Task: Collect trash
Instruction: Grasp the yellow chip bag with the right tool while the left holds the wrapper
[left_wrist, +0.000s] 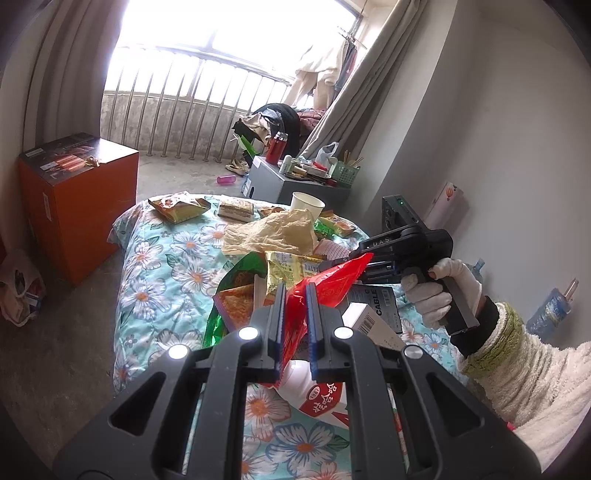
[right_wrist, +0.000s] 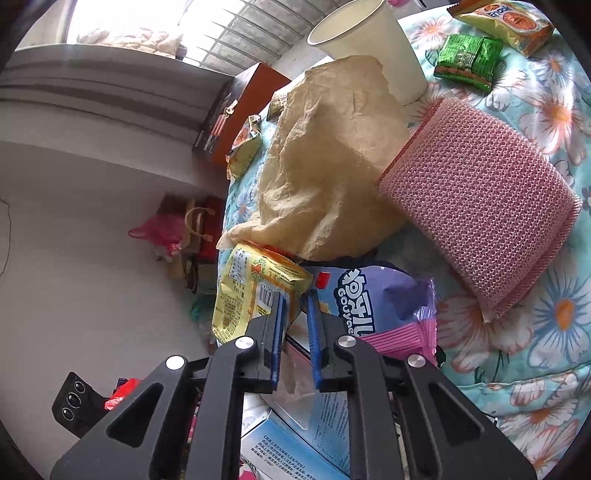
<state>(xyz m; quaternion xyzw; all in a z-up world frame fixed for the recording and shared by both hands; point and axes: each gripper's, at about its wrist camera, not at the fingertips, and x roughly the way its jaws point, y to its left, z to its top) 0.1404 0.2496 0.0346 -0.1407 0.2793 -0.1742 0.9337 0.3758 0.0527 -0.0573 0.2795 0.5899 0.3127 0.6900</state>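
Observation:
My left gripper (left_wrist: 295, 291) is shut on a red plastic bag (left_wrist: 328, 282) and holds it above the floral bedspread (left_wrist: 162, 273). My right gripper (right_wrist: 295, 295) is narrowly open, its tips at the edge of a yellow snack wrapper (right_wrist: 247, 291) and beside a blue and purple snack bag (right_wrist: 380, 295). In the left wrist view the right gripper (left_wrist: 332, 264) reaches to the red bag's far edge, held by a gloved hand (left_wrist: 439, 291). Other trash lies on the bed: a crumpled tan paper bag (right_wrist: 328, 158), a white paper cup (right_wrist: 373, 44), a green wrapper (right_wrist: 467, 61) and an orange snack packet (left_wrist: 179, 206).
A pink knitted pad (right_wrist: 480, 206) lies right of the paper bag. A white box (left_wrist: 373, 325) and a black "CABLE" box (left_wrist: 380, 299) lie near the left gripper. An orange box (left_wrist: 74, 199) stands on the floor at left. A cluttered grey cabinet (left_wrist: 295, 181) stands behind the bed.

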